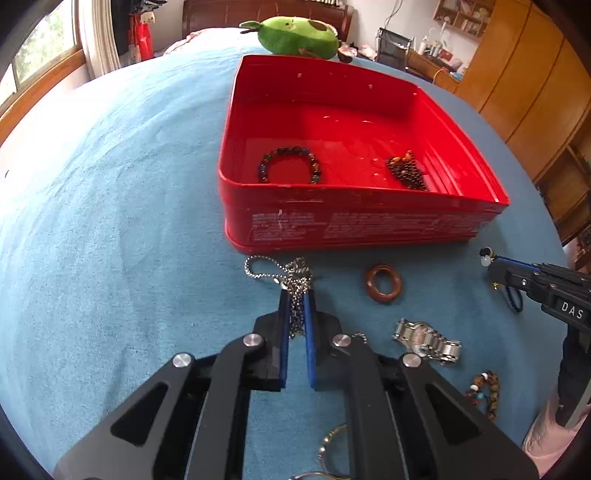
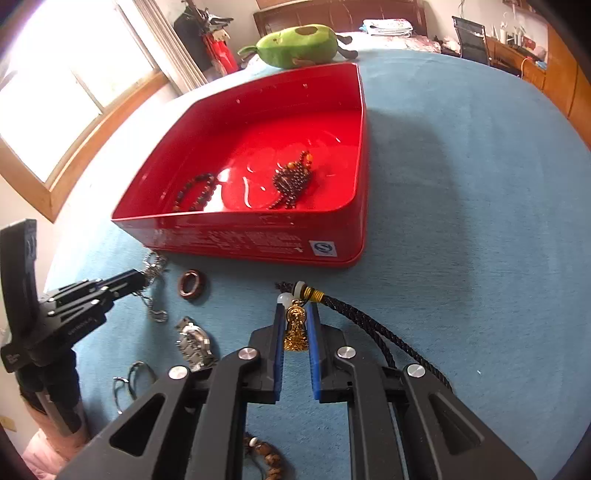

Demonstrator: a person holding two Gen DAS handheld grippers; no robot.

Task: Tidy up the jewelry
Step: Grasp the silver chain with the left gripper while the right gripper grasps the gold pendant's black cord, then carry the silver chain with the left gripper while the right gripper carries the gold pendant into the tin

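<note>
A red tin box (image 1: 354, 221) (image 2: 255, 240) stands open on the blue cloth, holding a dark bead bracelet (image 1: 290, 164) (image 2: 195, 192) and a heap of brown beads (image 1: 406, 170) (image 2: 293, 179). My left gripper (image 1: 295, 295) is shut on a silver chain necklace (image 1: 275, 271), its loop lying just before the box. In the right wrist view my right gripper (image 2: 297, 308) is shut on a gold pendant (image 2: 295, 328) with a white bead and black braided cord (image 2: 373, 328). Loose on the cloth are a brown ring (image 1: 383, 283) (image 2: 191, 283) and a steel watch (image 1: 426, 341) (image 2: 195, 343).
A wooden bead bracelet (image 1: 487, 391) (image 2: 267, 458) and thin silver rings (image 1: 328, 446) (image 2: 131, 380) lie near the grippers. A green plush toy (image 1: 295, 35) (image 2: 299, 44) sits behind the box. A window is at the left, wooden cabinets (image 1: 535, 92) at the right.
</note>
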